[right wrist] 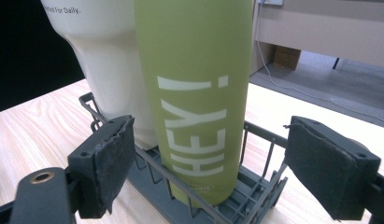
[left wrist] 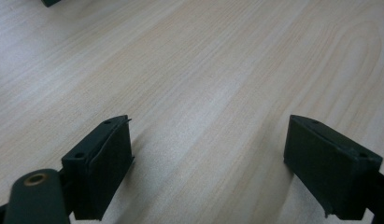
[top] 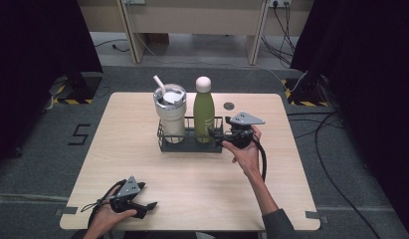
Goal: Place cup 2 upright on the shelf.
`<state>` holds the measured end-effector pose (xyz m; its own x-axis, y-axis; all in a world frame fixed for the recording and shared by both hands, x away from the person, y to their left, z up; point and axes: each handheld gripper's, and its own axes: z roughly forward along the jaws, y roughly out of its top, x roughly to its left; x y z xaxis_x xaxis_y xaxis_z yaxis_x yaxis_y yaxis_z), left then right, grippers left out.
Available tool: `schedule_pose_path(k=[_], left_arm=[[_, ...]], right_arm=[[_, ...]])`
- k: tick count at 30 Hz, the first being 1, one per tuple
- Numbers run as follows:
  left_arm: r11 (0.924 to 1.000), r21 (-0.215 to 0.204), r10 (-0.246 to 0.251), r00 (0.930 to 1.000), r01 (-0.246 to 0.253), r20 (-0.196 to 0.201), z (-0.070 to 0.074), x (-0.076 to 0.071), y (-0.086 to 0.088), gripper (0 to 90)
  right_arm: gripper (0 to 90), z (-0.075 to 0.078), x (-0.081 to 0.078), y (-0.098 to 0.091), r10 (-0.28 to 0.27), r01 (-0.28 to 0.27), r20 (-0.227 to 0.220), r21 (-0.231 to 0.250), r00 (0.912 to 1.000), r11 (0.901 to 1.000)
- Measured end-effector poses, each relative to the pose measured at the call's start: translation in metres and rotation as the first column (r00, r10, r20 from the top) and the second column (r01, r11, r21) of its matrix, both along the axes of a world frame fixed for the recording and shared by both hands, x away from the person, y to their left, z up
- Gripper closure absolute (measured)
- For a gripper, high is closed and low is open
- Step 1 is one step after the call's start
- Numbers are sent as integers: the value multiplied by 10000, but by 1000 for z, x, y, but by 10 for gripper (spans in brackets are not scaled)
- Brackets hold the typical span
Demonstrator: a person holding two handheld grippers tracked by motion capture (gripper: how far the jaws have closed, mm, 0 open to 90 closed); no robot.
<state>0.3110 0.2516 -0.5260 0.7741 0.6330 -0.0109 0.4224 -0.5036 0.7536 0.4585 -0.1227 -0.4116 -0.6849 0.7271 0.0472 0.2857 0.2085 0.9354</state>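
Observation:
A green bottle (top: pixel 204 112) with a white cap stands in a dark wire rack (top: pixel 192 144) at the table's middle, next to a white tumbler (top: pixel 170 112) with a lid and straw. My right gripper (top: pixel 215 133) sits at the rack's right end and points left at the bottle. In the right gripper view its jaws stand wide apart, open (right wrist: pixel 209 123). The green bottle (right wrist: pixel 199 93), lettered "HEY!", rises just beyond them, untouched, with the tumbler (right wrist: pixel 105 60) behind it. My left gripper (top: pixel 148 208) rests near the front left edge, open over bare wood (left wrist: pixel 208 121).
The wooden table (top: pixel 192 184) has a small round dark cable port (top: pixel 228 105) behind the rack. The rack's wire wall (right wrist: pixel 255 186) lies between my right jaws and the bottle's base. Cables and desk legs are on the floor beyond the table.

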Motion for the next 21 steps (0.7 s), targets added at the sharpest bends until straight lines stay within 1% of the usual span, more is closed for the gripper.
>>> schedule_pose_path(k=[9,12,19,21], left_arm=[[10000,0,1,10000,-1,-2,0,0,0,145],[10000,1,1,10000,-1,-2,0,0,0,145],[10000,-2,11,10000,-11,-3,0,0,0,144],[10000,-2,11,10000,-11,-1,0,0,0,144]], right_arm=[[169,1,-8,-10,-66,65,92,99,9999,9999],[168,1,-11,-13,-90,89,62,115,9999,9999],[168,-2,-18,-18,-58,57,22,240,10000,9997],[168,-4,-20,-18,-64,64,13,186,10000,9998]])
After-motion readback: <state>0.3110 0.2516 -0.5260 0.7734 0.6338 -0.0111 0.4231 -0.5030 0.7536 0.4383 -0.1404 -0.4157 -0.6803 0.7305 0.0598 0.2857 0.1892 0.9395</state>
